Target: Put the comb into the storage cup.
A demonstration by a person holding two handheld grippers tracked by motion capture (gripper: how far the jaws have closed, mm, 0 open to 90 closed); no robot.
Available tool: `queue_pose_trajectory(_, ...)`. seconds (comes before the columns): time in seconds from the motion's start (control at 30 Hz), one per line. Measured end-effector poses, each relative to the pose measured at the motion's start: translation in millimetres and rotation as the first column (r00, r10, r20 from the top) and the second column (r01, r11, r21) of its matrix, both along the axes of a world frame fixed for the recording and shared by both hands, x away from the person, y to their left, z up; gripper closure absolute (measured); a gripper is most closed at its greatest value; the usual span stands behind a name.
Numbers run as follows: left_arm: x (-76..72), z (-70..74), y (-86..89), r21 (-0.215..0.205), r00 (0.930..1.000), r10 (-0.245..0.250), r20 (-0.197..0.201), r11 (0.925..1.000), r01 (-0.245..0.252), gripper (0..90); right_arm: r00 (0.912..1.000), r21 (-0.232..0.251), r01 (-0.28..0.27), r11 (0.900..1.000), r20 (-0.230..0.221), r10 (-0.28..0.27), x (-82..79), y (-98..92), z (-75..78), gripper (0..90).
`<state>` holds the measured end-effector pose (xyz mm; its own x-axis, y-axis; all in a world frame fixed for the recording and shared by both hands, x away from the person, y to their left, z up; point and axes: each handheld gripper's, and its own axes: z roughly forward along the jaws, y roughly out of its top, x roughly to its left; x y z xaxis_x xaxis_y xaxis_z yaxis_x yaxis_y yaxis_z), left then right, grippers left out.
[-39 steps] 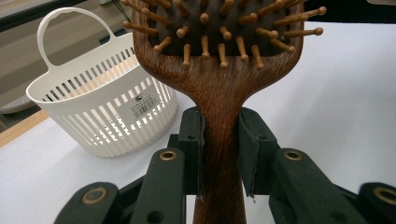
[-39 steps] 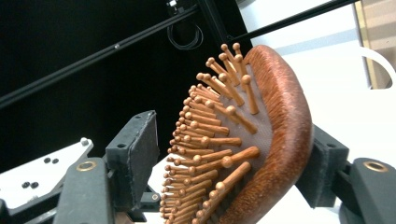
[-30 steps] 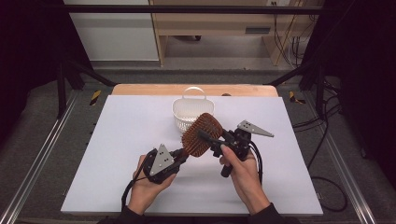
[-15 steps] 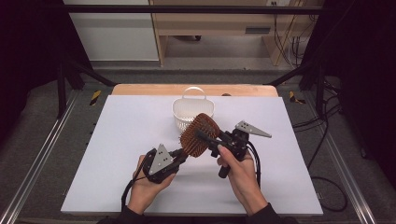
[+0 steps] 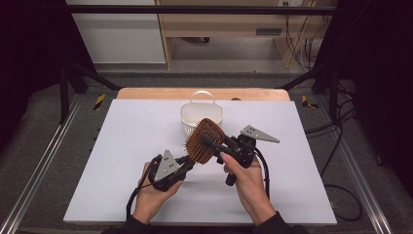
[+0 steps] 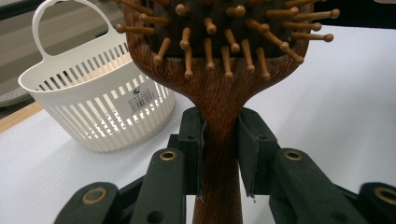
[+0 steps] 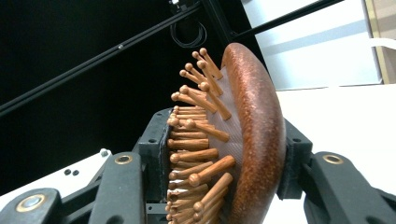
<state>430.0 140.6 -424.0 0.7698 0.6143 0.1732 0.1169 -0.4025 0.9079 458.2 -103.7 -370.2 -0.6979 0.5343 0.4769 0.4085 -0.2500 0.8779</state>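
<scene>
High view — left claw (image 5: 191, 160) clenched on hairbrush (image 5: 204, 141) handle, right claw (image 5: 207, 142) closing across its bristled head — both hands raised

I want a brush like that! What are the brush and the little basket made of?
The hairbrush looks like dark polished wood: grain lines show, and its pins look wooden too. The basket seems to be white plastic, smooth, with moulded slats.

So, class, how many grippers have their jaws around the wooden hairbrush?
2: the left gripper clamps the hairbrush handle; the right gripper closes across its bristled head.
</scene>
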Motion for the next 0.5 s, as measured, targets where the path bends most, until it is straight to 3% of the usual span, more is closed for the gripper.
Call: queue_pose_trajectory(0.5, 2.7, -0.9, 4.8, -0.064, 0.9989, 0.036, -0.030, 0.9972, -0.037, 71.4, 0.9994, -0.030, 0.034, 0.999, 0.006, -0.034, 4.0, 12.4, 7.8, 53.2)
